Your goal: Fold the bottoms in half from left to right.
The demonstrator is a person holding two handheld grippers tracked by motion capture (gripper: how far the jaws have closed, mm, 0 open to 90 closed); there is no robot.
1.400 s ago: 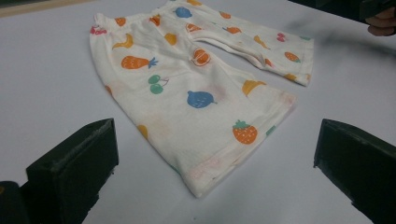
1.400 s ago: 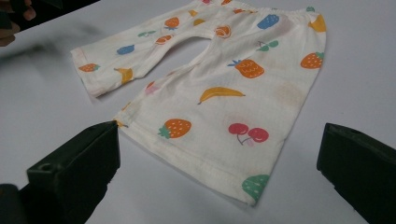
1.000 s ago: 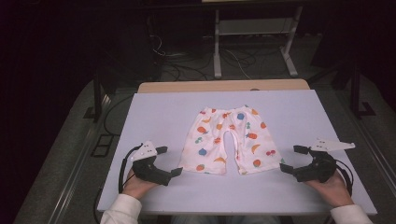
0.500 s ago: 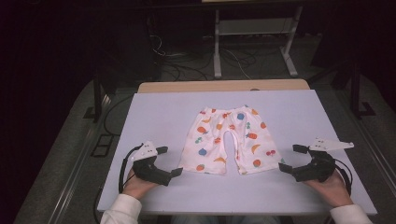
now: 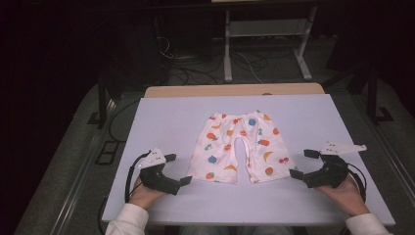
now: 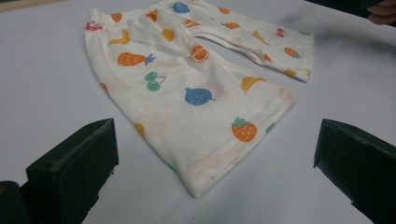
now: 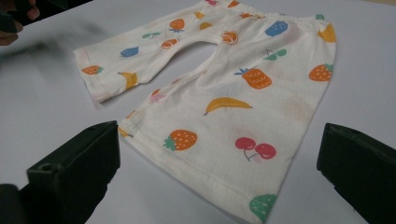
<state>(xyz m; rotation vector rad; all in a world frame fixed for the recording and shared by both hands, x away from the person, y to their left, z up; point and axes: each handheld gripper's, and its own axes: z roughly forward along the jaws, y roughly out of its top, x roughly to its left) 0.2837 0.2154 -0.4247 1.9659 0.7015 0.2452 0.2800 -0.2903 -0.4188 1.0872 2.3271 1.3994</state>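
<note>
Both tongs, left (image 5: 177,169) and right (image 5: 303,163), barely shifted, agape beside flat shorts (image 5: 237,147).

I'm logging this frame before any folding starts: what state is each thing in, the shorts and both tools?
Fruit-print shorts: spread flat and unfolded on the table, waistband at the far side, leg hems toward the person, held by nothing.
Left tool: open, beside the left leg hem, not touching the cloth.
Right tool: open, beside the right leg hem, not gripping it.
</note>
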